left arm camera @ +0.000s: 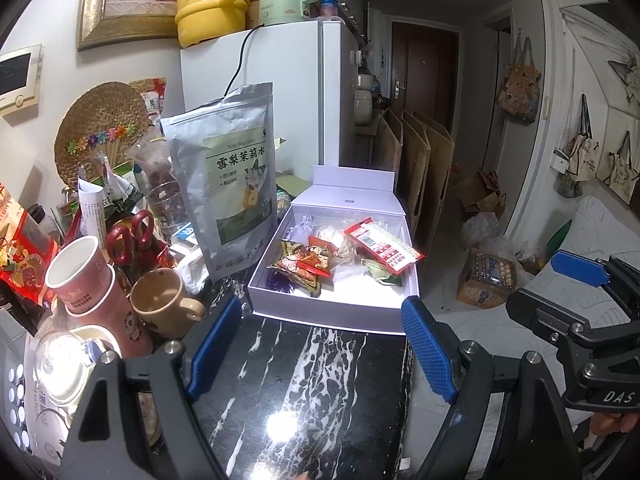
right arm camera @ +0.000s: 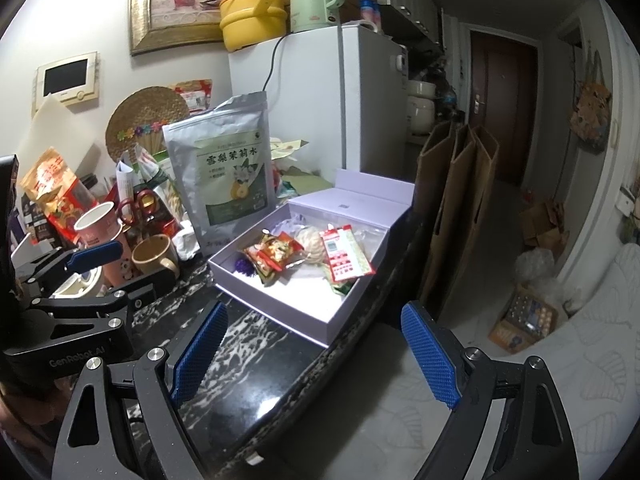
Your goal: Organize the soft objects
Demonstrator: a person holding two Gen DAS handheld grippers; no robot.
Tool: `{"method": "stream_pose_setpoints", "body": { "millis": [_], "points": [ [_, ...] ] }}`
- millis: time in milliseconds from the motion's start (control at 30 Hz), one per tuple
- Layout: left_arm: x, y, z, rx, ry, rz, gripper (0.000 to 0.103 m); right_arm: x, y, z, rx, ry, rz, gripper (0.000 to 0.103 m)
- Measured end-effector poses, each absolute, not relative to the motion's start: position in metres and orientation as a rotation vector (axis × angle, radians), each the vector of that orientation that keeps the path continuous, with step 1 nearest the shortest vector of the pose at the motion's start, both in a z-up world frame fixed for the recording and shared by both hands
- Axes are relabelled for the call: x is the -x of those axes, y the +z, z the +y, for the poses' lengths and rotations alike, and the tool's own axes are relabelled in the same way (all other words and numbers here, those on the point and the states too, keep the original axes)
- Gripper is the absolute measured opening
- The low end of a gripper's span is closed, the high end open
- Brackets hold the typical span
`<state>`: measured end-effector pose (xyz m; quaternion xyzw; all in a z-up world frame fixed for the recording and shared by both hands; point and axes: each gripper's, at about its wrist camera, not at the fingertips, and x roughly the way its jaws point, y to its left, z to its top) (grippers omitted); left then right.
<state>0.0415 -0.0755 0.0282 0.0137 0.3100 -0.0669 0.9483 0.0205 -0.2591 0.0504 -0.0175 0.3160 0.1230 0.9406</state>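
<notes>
Held: nothing; my left gripper (left arm camera: 324, 344) and right gripper (right arm camera: 316, 356) gape. Box (left arm camera: 332, 316) far: packets (left arm camera: 304, 262) inside. Silver pouch (left arm camera: 228, 184) left, seemingly unsorted.

Dim indoor light; glare spots gleam on the black marble counter (left arm camera: 320, 380) below the box, fisheye edges bend dark

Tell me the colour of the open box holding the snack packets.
Pale lilac box; clearest in the right wrist view.
</notes>
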Motion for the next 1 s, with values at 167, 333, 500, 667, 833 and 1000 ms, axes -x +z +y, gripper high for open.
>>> {"method": "stream_pose_setpoints", "body": {
  "millis": [167, 333, 500, 667, 833, 1000],
  "points": [
    [-0.0410, 0.0292, -0.0744, -0.023, -0.133, 0.633, 0.082, -0.0220, 0.0492, -0.2592, 0.034, 0.243, 0.648, 0.090],
    [-0.0406, 0.0285, -0.0738, -0.029, -0.120, 0.633, 0.082, -0.0222, 0.0487, -0.2596, 0.038, 0.241, 0.646, 0.090],
    [-0.0418, 0.0278, -0.0734, -0.032, -0.119, 0.638, 0.082, -0.0220, 0.0483, -0.2599, 0.038, 0.235, 0.645, 0.090],
    [-0.0417, 0.0269, -0.0733, -0.032, -0.120, 0.642, 0.082, -0.0226, 0.0476, -0.2608, 0.037, 0.231, 0.645, 0.090],
    [-0.0411, 0.0264, -0.0748, -0.048, -0.107, 0.642, 0.082, -0.0224, 0.0480, -0.2596, 0.040, 0.229, 0.650, 0.090],
    [-0.0404, 0.0264, -0.0747, -0.044, -0.112, 0.641, 0.082, -0.0219, 0.0478, -0.2591, 0.041, 0.225, 0.652, 0.090]
  ]
}}
